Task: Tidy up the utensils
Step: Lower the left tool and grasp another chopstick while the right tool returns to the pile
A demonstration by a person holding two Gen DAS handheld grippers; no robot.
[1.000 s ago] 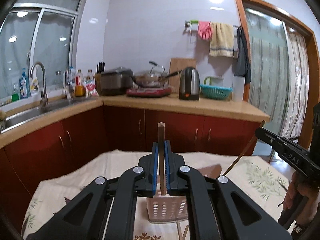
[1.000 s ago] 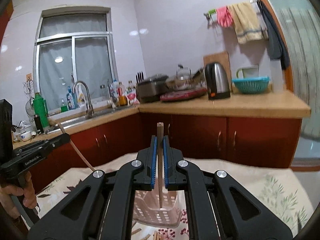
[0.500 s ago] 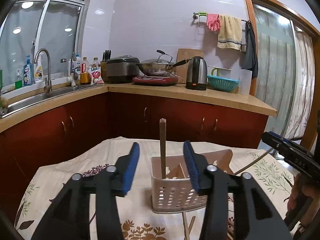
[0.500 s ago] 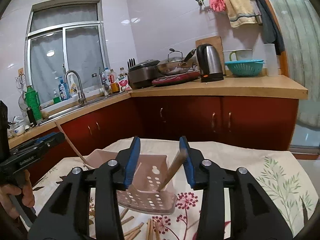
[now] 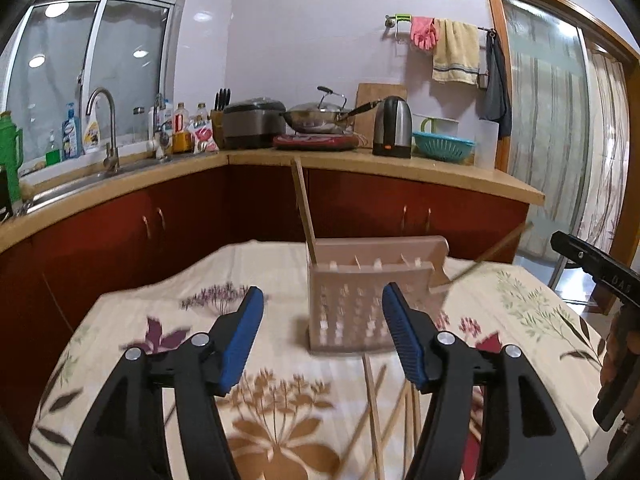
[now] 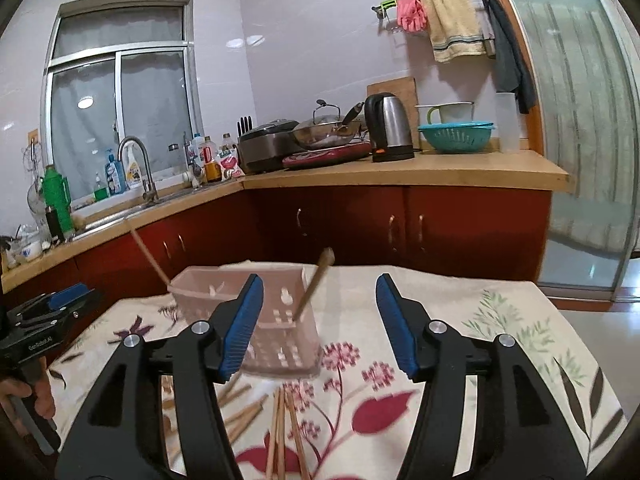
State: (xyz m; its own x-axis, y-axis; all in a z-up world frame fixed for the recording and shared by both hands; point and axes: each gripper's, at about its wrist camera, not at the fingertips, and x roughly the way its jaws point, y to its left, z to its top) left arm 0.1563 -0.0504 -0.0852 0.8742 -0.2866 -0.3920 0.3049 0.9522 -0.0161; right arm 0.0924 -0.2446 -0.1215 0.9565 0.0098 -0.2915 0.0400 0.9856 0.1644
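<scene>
Chopsticks lay loose on the flowered tablecloth, closest to both cameras, several of them fanned out between the gripper arms. The left gripper stood with its blue-padded jaws well apart and nothing between them; they had just been opening. The right gripper was the same: jaws spread, just opened wider, holding nothing. Just beyond the loose sticks stood a pale pink perforated utensil holder on the cloth, its image blurred. Two chopsticks stood inside it, apart from each other: one leaned at its left end in the left wrist view, and another slanted out of its right end in the right wrist view. Neither gripper touched the holder or the standing sticks. At the frame edges, each camera caught the other gripper's black body and part of a hand on its handle. Farther back ran red cabinets under a wooden countertop carrying an electric kettle, a lidded wok, a rice cooker and a teal colander. A sink with a tap sat below the window.
</scene>
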